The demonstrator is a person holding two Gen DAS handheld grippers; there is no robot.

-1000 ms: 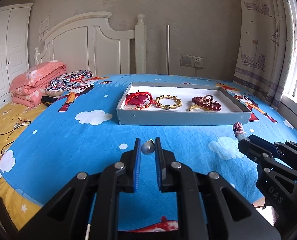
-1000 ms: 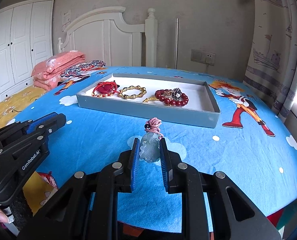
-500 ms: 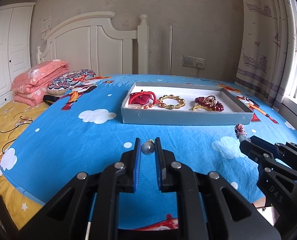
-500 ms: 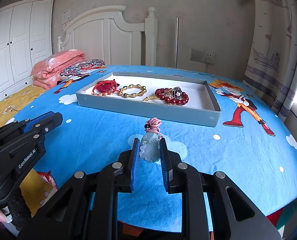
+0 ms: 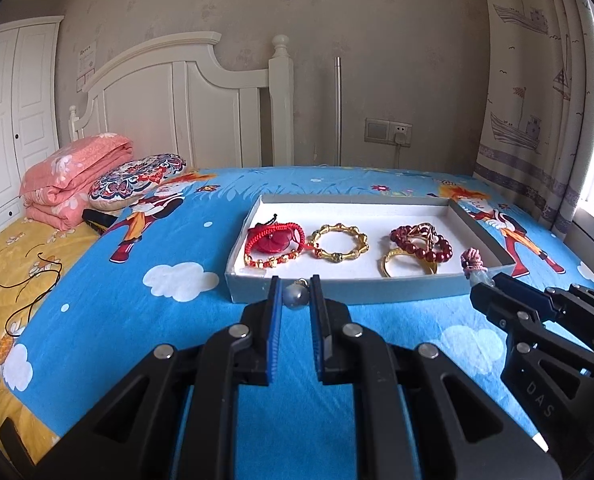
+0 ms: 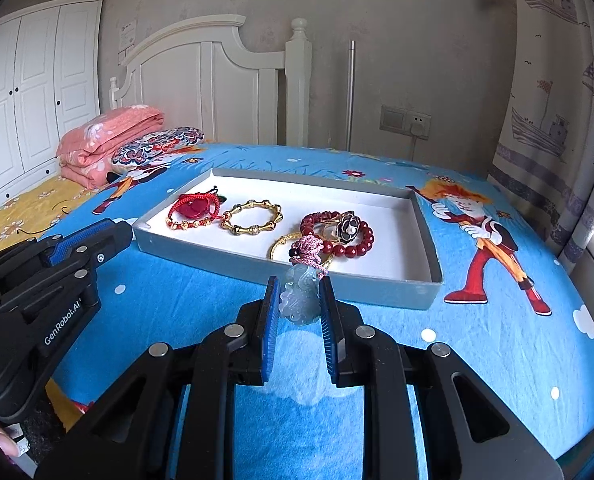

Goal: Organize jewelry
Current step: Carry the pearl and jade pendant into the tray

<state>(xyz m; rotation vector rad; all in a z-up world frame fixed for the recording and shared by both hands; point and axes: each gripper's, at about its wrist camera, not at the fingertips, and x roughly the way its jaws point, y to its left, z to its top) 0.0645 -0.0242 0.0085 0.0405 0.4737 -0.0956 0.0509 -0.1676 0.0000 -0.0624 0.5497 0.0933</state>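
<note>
Two tools grip jewelry: left tool (image 5: 295, 295) pinches a pearl bead (image 5: 295, 299), right tool (image 6: 299, 296) a jade pendant (image 6: 299, 298).

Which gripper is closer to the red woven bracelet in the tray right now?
Left. The left gripper, shut on a grey bead, is just short of the tray's near wall, by the red woven bracelet. The right gripper is toward the tray's opposite end.

White headboard (image 5: 169, 92), beige wall (image 5: 377, 20)

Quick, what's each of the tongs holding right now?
Left tongs: shut on a small grey bead.
Right tongs: shut on a pale green pendant with a pink cord knot.
</note>
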